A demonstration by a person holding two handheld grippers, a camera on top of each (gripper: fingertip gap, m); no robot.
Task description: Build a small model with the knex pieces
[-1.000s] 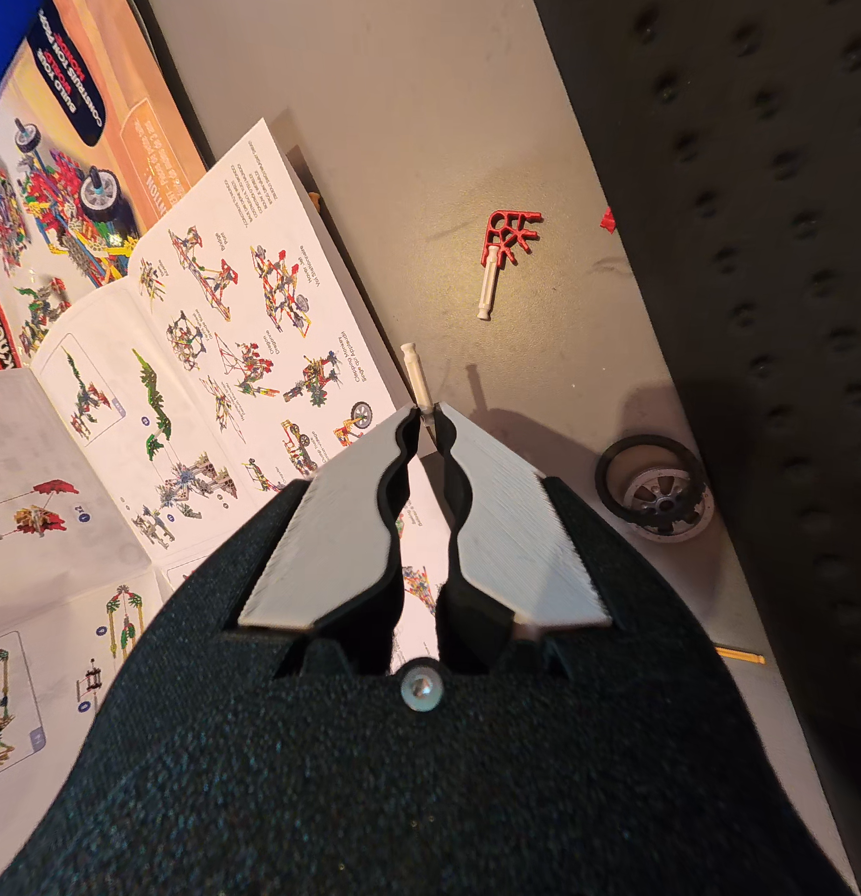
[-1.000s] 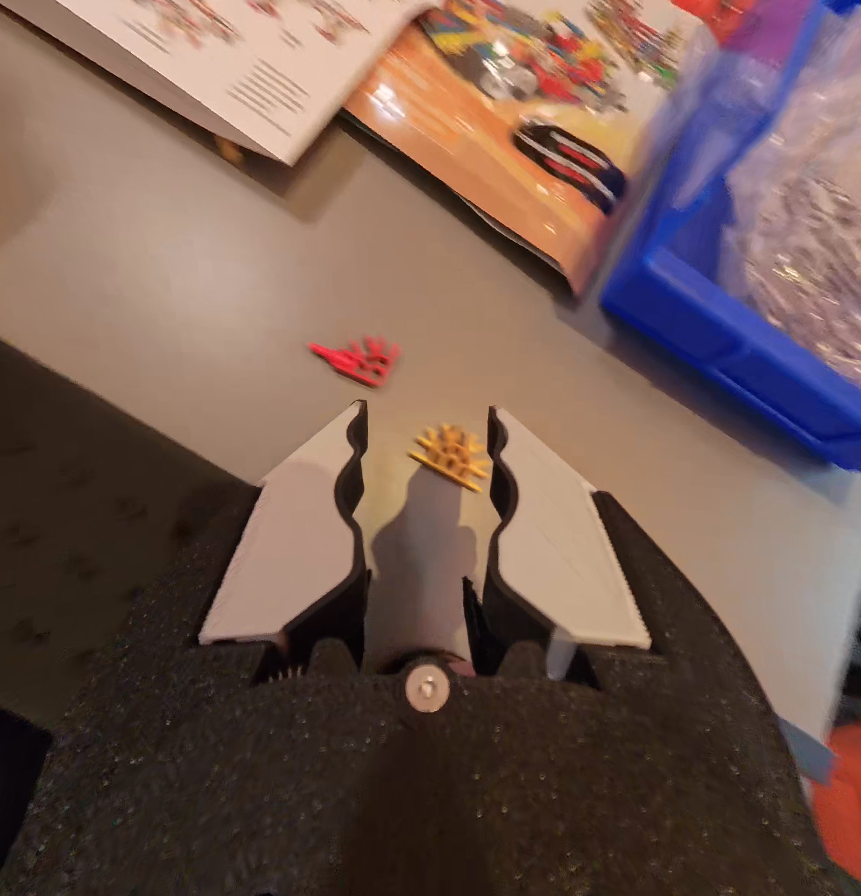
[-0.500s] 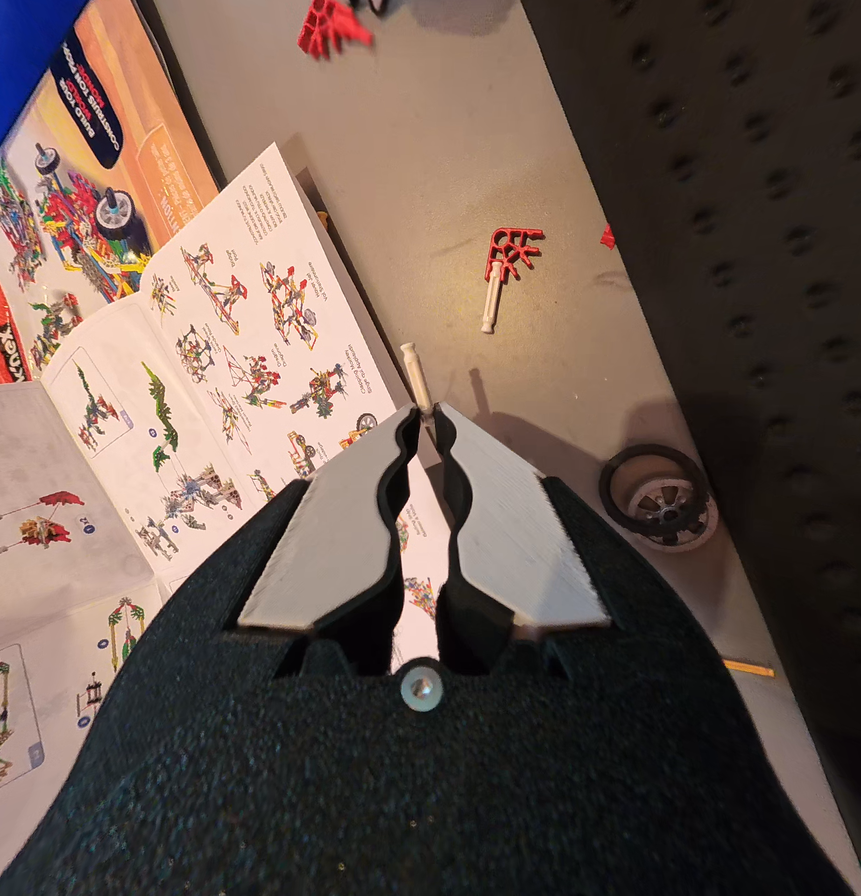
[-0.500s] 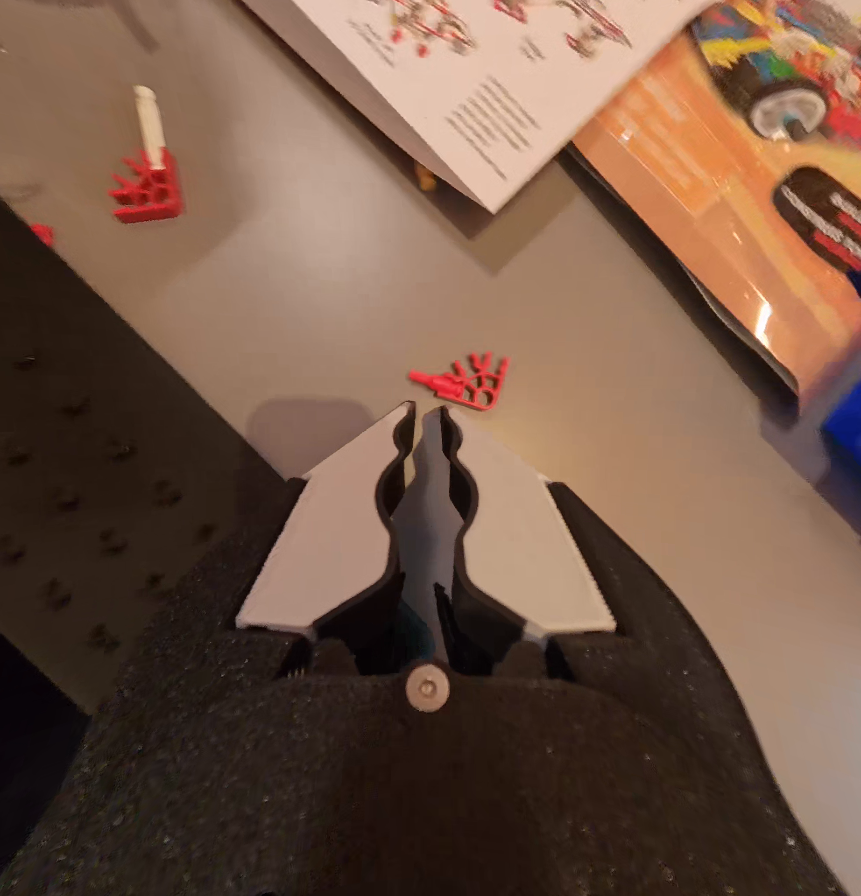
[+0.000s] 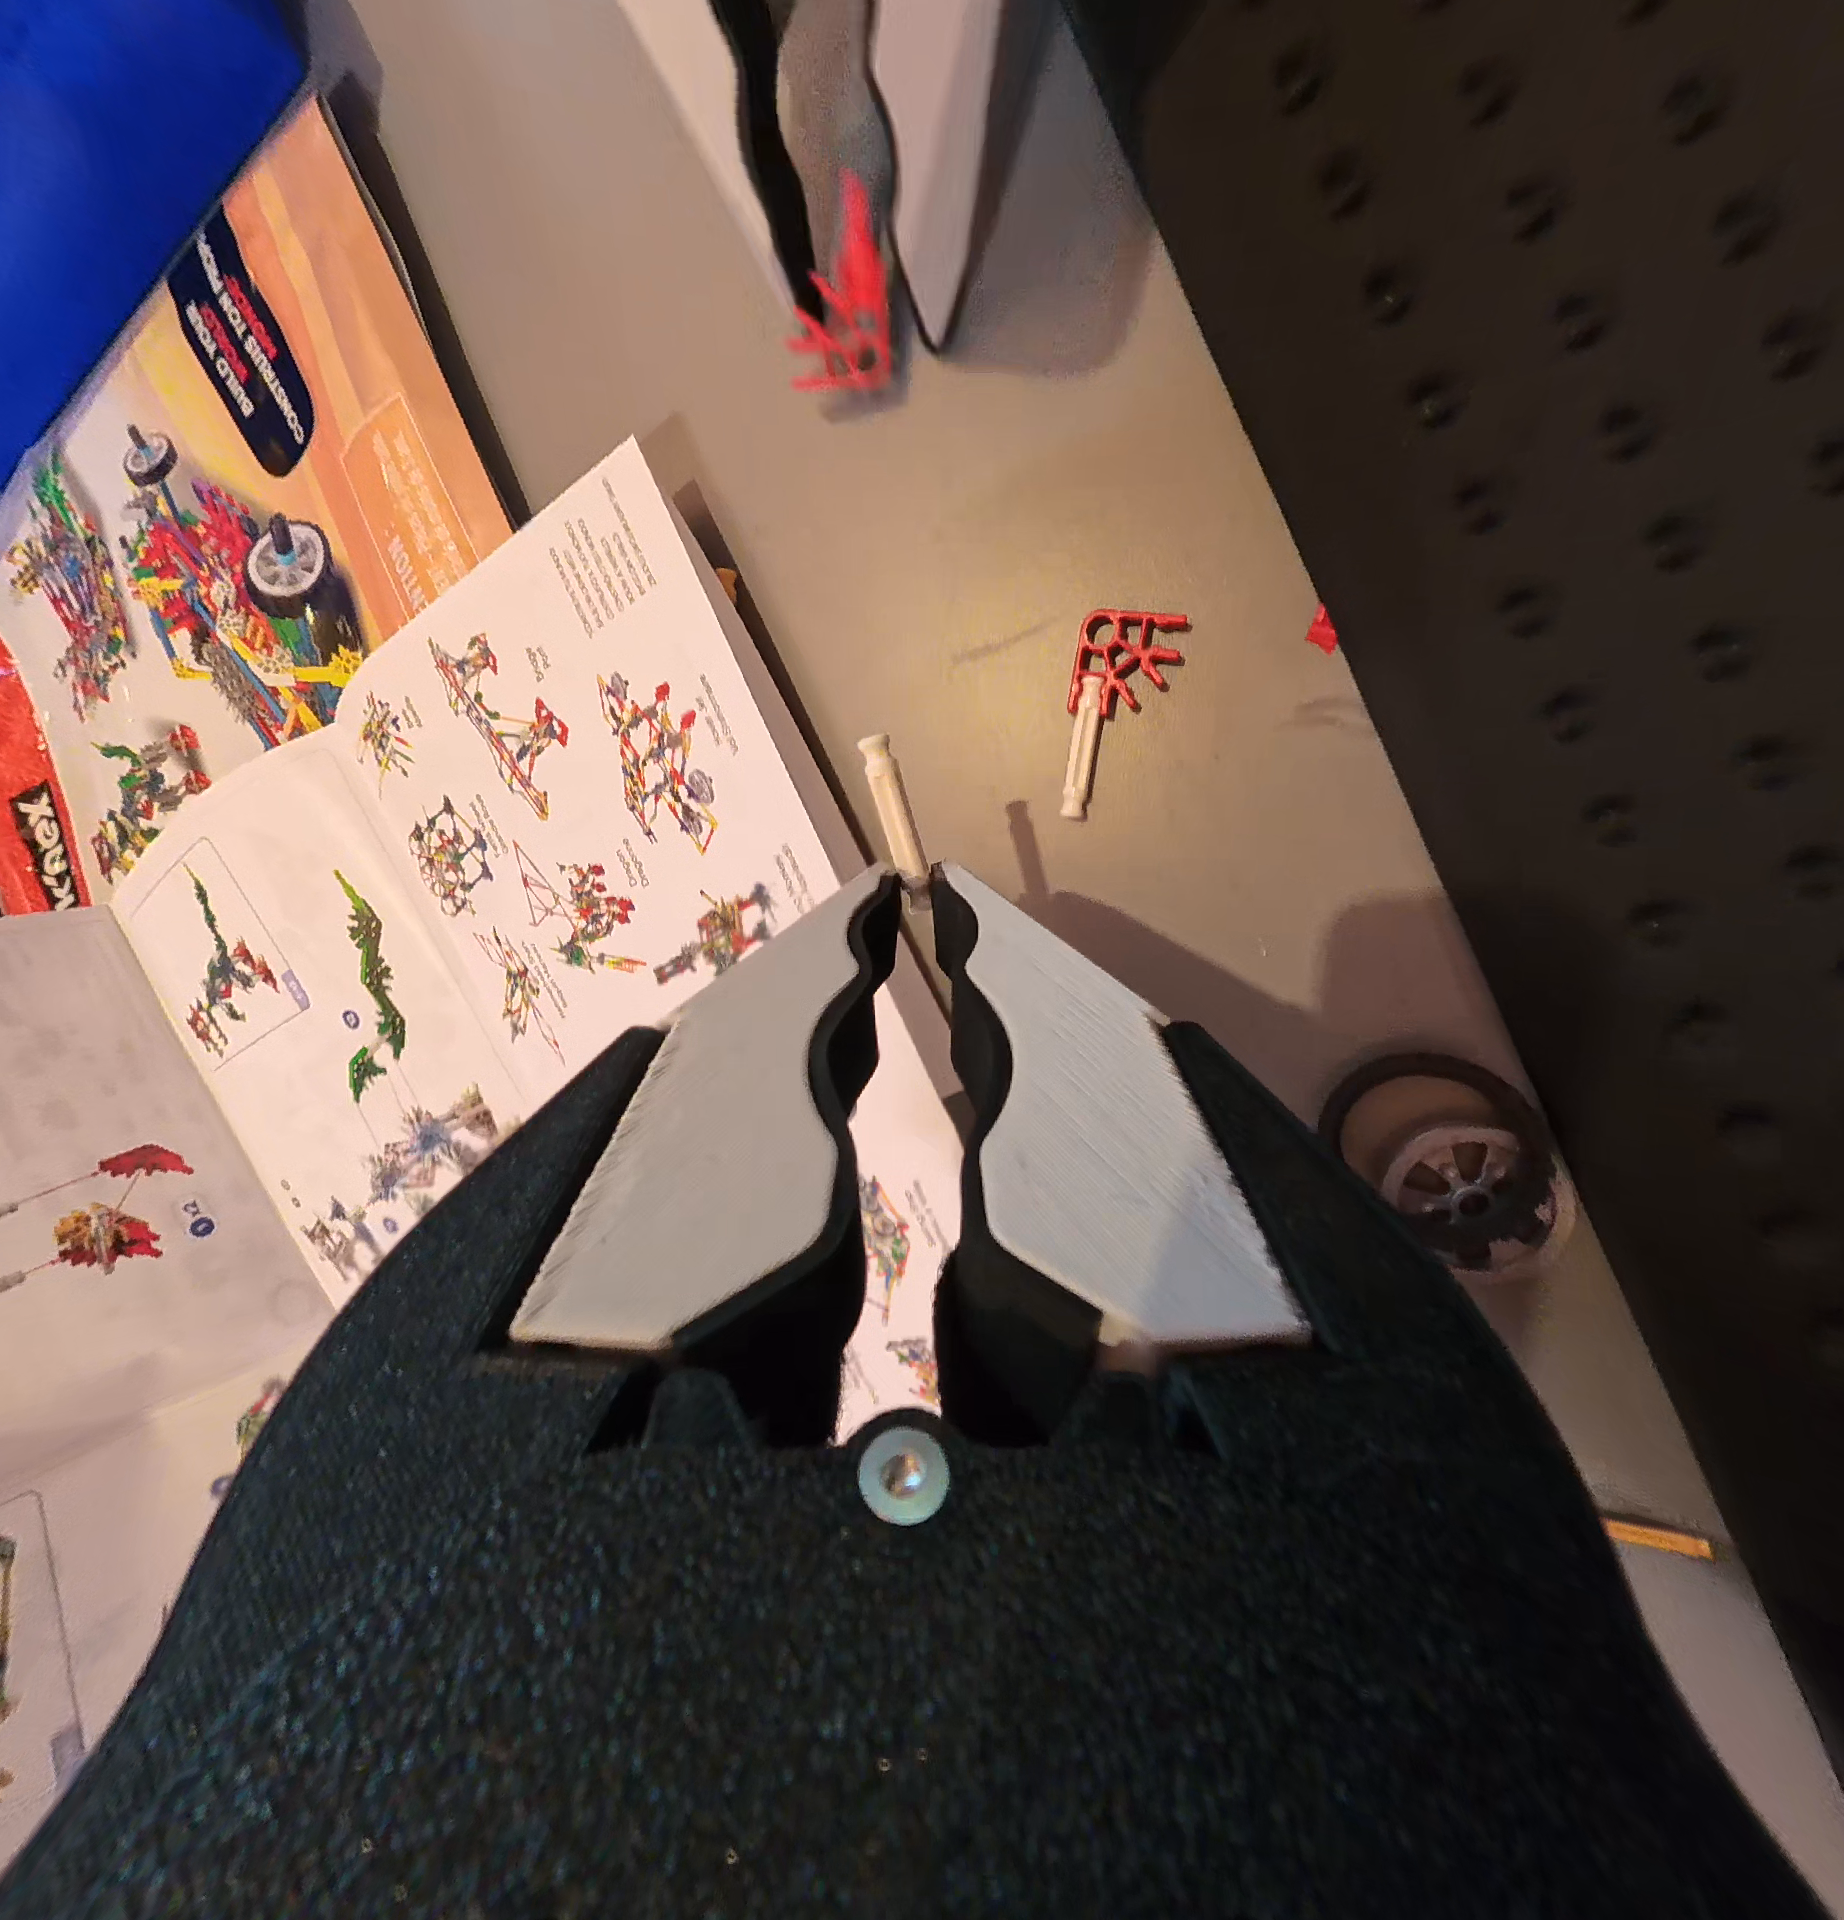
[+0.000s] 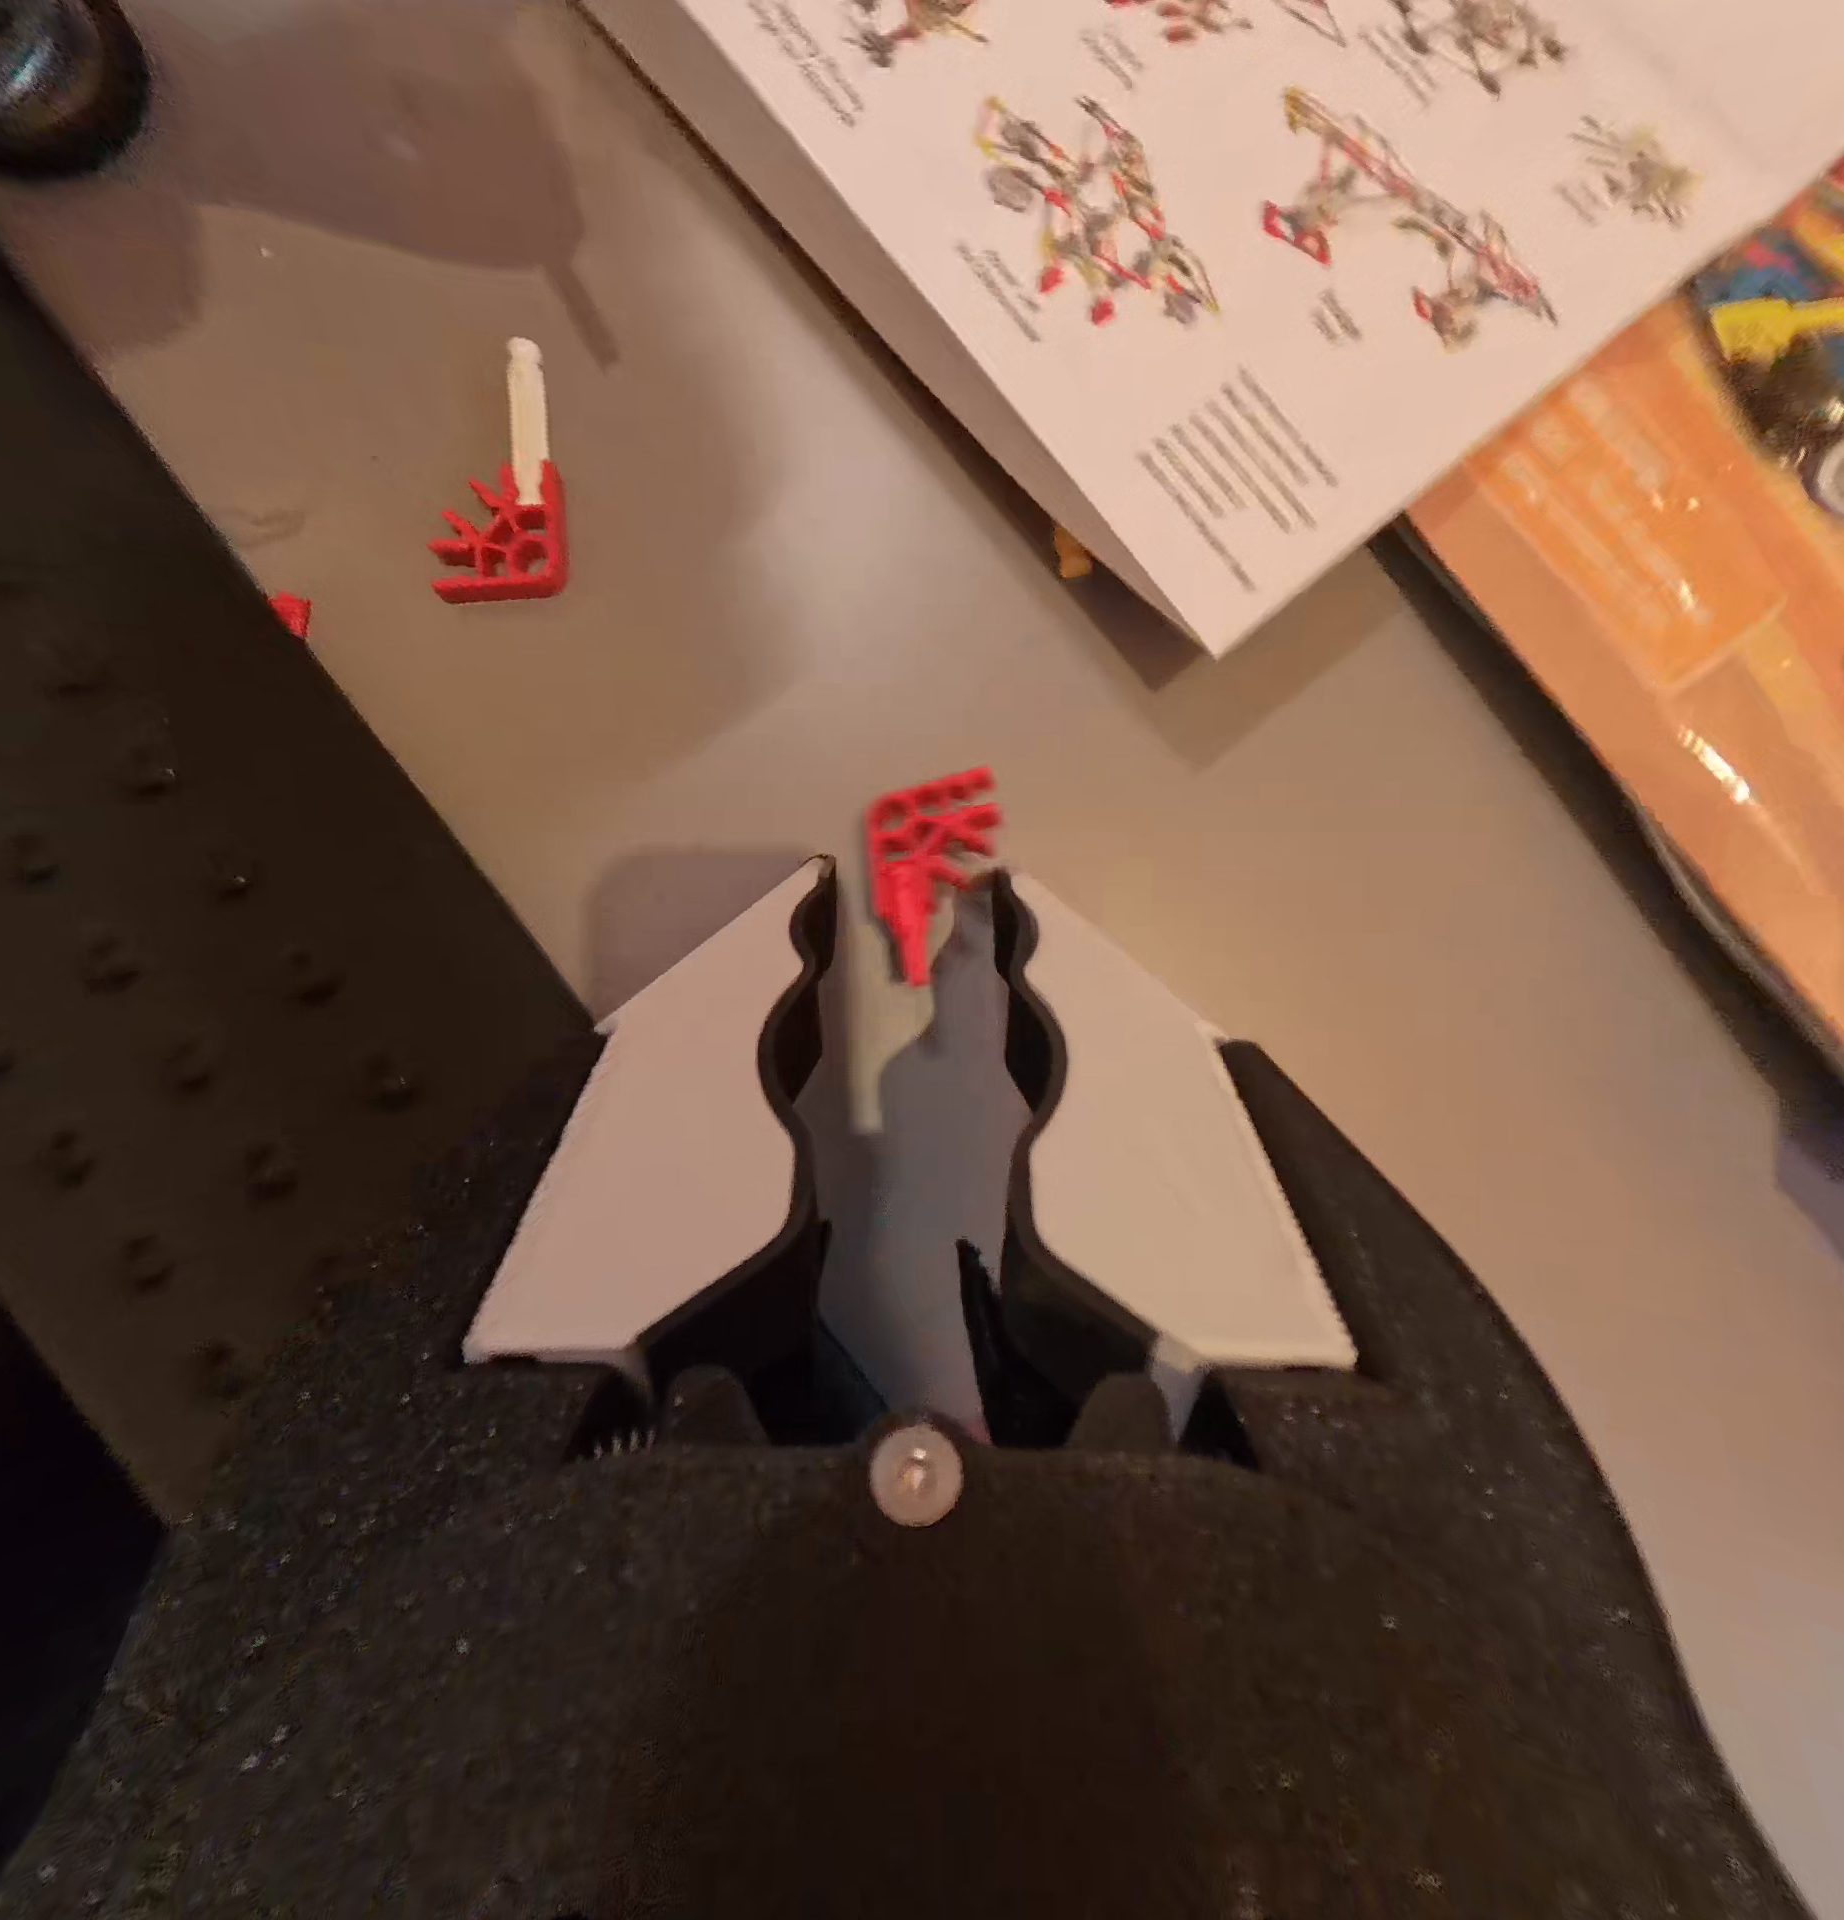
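**Both grippers loaded: rod left, red connector right**

A white rod [image 5: 890, 805] is being pinched at its lower end by the left gripper [image 5: 916, 881], so most of its length is being left free, above the booklet [image 5: 502, 790] edge. A red connector [image 6: 928, 852] is being held by the right gripper [image 6: 913, 878]: fingers narrowed around its stem, fan end kept exposed; contact on both sides cannot be confirmed because of blur. A red connector with rod [image 5: 1110, 686] and a wheel [image 5: 1448, 1174] are lying on the grey table [image 5: 897, 520].
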